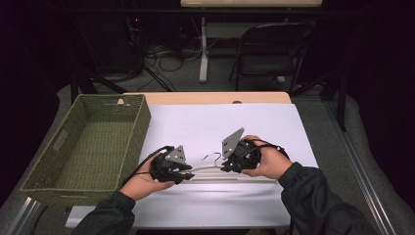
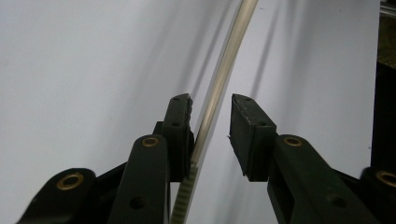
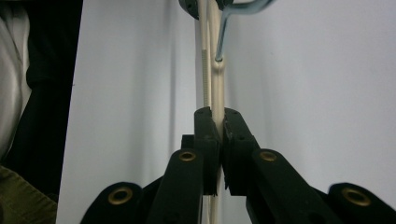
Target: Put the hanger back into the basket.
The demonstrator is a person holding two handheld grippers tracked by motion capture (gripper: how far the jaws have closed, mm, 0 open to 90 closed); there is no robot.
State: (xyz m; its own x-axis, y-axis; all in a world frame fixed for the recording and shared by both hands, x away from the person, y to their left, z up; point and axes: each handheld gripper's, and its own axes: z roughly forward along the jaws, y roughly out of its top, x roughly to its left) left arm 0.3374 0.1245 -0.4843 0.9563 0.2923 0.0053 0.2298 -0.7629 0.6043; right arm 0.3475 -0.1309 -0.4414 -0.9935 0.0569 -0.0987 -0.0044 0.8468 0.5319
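Two black hand-held grippers meet over a cream-coloured plastic clothes hanger with a metal hook [image 1: 215, 169] in the high view, lying on the white table sheet [image 1: 220, 127] just right of the empty green woven basket [image 1: 88, 147]. In the left gripper view, the left gripper [image 2: 212, 105] stands apart around the hanger's arm, one pad touching it. In the right gripper view, the right gripper [image 3: 218, 116] is clenched on the hanger below its hook.
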